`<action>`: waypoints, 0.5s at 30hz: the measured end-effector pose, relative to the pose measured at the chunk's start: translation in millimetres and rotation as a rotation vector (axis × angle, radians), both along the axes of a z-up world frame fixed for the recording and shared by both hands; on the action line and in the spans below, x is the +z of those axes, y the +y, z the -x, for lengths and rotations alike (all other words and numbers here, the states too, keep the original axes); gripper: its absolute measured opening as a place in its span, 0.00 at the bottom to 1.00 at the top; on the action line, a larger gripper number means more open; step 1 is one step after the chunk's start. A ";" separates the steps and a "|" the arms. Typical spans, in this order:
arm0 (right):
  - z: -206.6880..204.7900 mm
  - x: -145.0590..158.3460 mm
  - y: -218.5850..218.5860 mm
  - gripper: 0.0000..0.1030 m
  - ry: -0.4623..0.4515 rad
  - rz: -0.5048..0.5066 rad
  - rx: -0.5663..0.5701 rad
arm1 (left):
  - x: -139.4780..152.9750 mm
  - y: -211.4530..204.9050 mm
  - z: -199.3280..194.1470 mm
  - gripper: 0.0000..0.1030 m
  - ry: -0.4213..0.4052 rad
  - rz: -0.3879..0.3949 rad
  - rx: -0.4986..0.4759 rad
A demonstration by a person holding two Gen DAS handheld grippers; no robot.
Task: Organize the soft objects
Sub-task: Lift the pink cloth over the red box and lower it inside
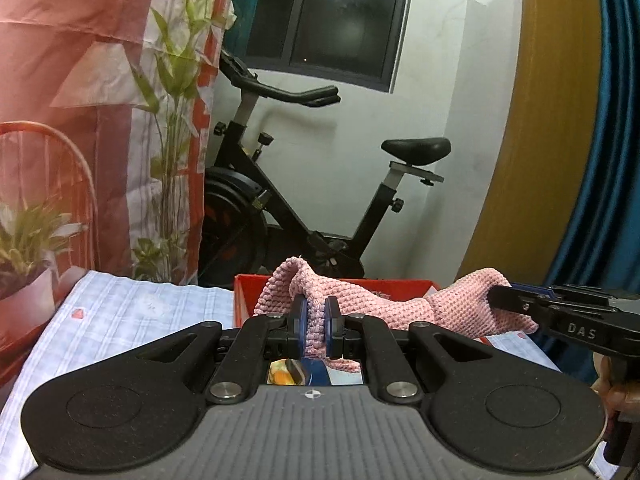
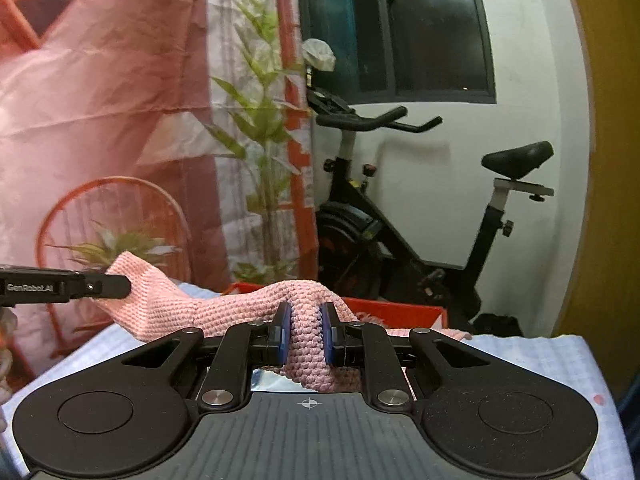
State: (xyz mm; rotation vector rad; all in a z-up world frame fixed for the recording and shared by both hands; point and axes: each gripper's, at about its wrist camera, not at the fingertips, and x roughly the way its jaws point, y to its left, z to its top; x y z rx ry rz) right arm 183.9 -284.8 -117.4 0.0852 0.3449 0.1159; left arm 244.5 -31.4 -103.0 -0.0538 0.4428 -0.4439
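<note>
— Beyond the checked tablecloth [image 1: 132, 320], what stands at the far wall?
— An exercise bike [image 1: 288, 208]; nearer, a red box [image 2: 400, 312].
— And the pink knitted cloth [image 1: 372, 304]?
— It hangs stretched over that box. My left gripper [image 1: 316, 320] is clamped on one bunched end, my right gripper [image 2: 306, 328] on the other.
</note>
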 end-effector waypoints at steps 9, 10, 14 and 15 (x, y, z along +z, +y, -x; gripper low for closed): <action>-56.3 -38.4 0.4 0.14 0.125 0.089 -0.028 | -44.6 -31.5 -46.9 0.09 0.150 -0.114 -0.036; -59.9 -44.0 1.5 0.14 0.139 0.095 -0.025 | -49.6 -32.0 -50.6 0.09 0.162 -0.121 -0.038; -71.8 -70.0 6.6 0.14 0.214 0.101 -0.012 | -63.9 -39.4 -57.9 0.09 0.202 -0.159 -0.066; -72.0 -75.8 8.3 0.14 0.230 0.102 -0.008 | -66.7 -41.0 -59.0 0.09 0.210 -0.171 -0.074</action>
